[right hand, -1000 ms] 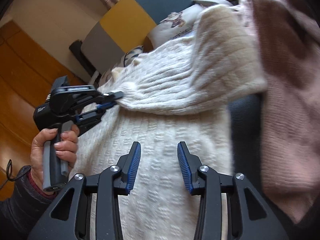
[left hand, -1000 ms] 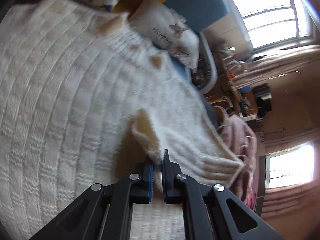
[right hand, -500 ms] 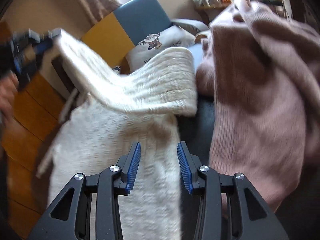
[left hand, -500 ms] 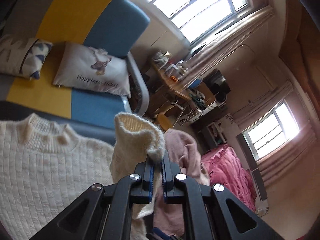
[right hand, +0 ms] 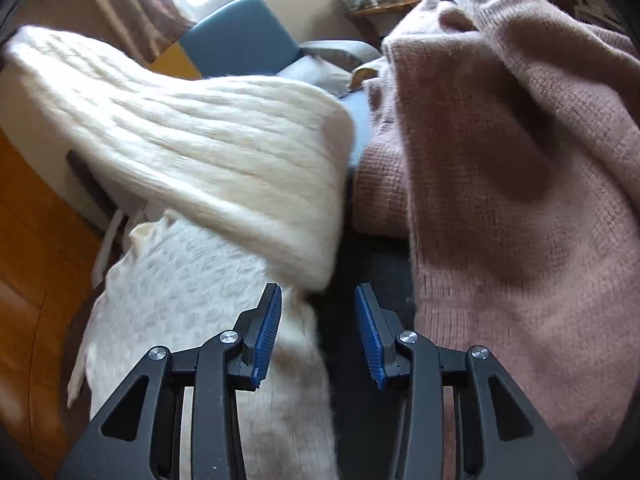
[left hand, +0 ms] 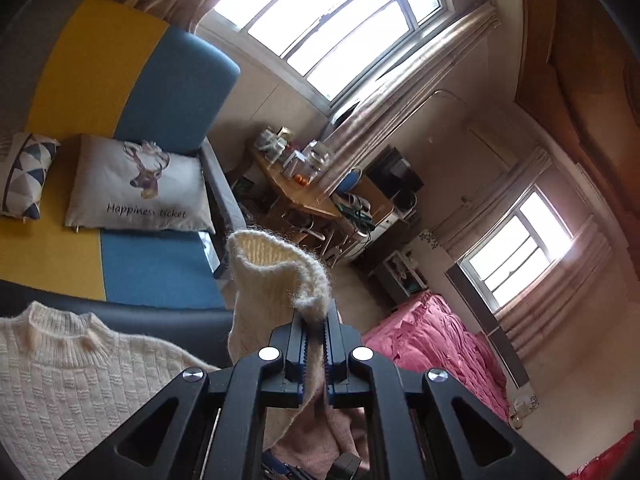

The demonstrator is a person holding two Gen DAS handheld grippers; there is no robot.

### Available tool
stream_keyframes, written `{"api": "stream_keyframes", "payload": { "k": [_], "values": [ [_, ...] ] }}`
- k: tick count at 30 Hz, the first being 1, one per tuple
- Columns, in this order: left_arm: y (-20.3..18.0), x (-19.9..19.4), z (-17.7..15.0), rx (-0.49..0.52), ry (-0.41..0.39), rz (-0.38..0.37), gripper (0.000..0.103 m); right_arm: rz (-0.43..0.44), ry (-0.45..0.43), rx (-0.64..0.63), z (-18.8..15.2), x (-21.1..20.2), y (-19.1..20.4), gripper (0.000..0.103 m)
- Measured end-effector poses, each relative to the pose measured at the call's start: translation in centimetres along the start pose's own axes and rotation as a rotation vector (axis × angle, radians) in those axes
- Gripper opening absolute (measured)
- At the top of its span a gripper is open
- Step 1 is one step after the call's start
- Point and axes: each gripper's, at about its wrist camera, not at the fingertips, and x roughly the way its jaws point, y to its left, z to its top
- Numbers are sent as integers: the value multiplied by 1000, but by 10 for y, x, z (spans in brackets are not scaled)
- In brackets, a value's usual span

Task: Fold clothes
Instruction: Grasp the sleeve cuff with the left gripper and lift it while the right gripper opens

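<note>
A cream knit sweater lies flat on a dark surface, collar toward the sofa. My left gripper is shut on the cuff of its sleeve, held up in the air. In the right wrist view the lifted sleeve stretches from upper left down toward my right gripper, which stands open just below the sleeve's lower end, over the edge of the sweater body. Nothing is between its fingers.
A pink knit sweater is heaped right beside the cream one, close to my right gripper. Behind stands a blue and yellow sofa with a deer pillow. A cluttered wooden table and a pink bedspread lie farther off.
My left gripper has lifted the sleeve cuff high off the sweater and tilted up toward the room. The right gripper stayed open and moved closer under the raised sleeve.
</note>
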Motion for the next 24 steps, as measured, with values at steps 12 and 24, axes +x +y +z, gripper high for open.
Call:
{"api": "stream_keyframes", "payload": {
  "k": [12, 24],
  "values": [
    [45, -29, 16, -59, -42, 30, 5, 54, -30, 164, 22, 25, 4, 41],
    [157, -94, -52, -169, -66, 144, 6, -108, -34, -29, 28, 33, 18, 41]
  ]
}}
